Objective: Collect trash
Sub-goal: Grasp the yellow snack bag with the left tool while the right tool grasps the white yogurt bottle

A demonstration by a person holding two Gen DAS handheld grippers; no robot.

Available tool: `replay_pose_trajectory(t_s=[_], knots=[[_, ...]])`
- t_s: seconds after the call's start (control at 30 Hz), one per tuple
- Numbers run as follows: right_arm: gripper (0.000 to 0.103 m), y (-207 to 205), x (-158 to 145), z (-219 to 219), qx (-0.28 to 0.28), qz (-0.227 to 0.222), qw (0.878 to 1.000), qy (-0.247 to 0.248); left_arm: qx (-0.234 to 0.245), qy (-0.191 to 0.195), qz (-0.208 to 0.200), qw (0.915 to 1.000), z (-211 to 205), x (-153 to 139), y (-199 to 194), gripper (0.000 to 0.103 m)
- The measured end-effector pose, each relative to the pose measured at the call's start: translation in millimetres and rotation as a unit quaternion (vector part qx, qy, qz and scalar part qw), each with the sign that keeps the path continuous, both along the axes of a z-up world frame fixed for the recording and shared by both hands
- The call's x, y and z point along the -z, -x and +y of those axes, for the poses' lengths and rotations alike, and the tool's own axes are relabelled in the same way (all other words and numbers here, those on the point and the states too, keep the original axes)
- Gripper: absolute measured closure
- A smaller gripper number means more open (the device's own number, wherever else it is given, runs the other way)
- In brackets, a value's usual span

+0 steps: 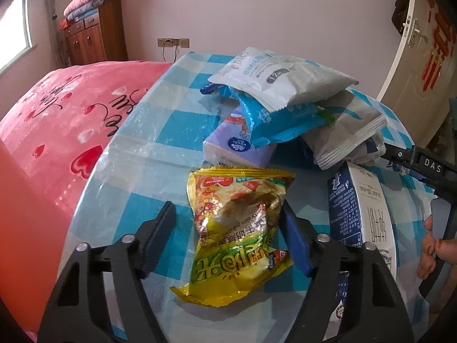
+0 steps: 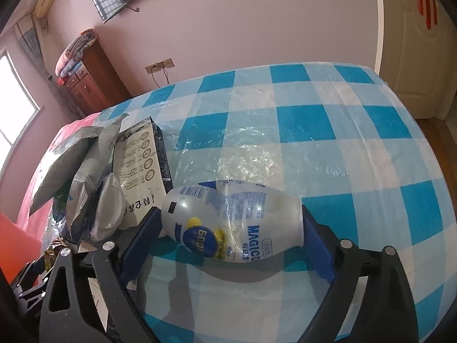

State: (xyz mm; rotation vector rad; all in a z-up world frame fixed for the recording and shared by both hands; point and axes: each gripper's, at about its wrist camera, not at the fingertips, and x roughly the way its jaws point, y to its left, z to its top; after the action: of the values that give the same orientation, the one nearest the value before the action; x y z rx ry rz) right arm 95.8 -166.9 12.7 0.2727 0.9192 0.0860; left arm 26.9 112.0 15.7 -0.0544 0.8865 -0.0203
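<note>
A crumpled yellow snack bag [image 1: 237, 228] lies on the blue-and-white checked table [image 1: 137, 154] between the fingers of my left gripper [image 1: 227, 205]. The right finger [image 1: 294, 237] touches the bag and the left finger stands apart from it, so this gripper is open. In the right wrist view a squashed clear plastic bottle [image 2: 234, 220] with a blue label lies on its side on the table [image 2: 328, 143]. My right gripper [image 2: 231, 210] spans it lengthwise, with a pad against each end.
Behind the yellow bag sits a pile of grey and blue wrappers [image 1: 280, 85] on a tissue pack [image 1: 234, 145], with a milk carton [image 1: 362, 200] beside it. A hand [image 1: 434, 245] holds the other gripper at the right. A pink bed [image 1: 57, 120] borders the table's left edge.
</note>
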Motion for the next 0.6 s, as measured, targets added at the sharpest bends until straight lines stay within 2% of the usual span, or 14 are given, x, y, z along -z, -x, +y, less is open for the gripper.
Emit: replay_pose_trajectory(t_s=[0.03, 0.1, 0.13, 0.6], knots=[[0.012, 0, 0, 0, 0.0, -0.002, 1.0, 0.002, 0.002, 0.0, 0.0, 1.0, -1, 0, 0, 0.034], [0.012, 0, 0, 1, -0.001, -0.004, 1.0, 0.005, 0.007, 0.004, -0.002, 1.0, -3, -1, 2, 0.045], [0.012, 1, 0, 2, -0.002, -0.005, 1.0, 0.007, 0.008, 0.004, -0.002, 1.0, -3, -1, 2, 0.047], [0.012, 30, -4, 0, -0.005, -0.02, 1.0, 0.006, 0.008, 0.038, -0.006, 0.9992, 6, -4, 16, 0.056]])
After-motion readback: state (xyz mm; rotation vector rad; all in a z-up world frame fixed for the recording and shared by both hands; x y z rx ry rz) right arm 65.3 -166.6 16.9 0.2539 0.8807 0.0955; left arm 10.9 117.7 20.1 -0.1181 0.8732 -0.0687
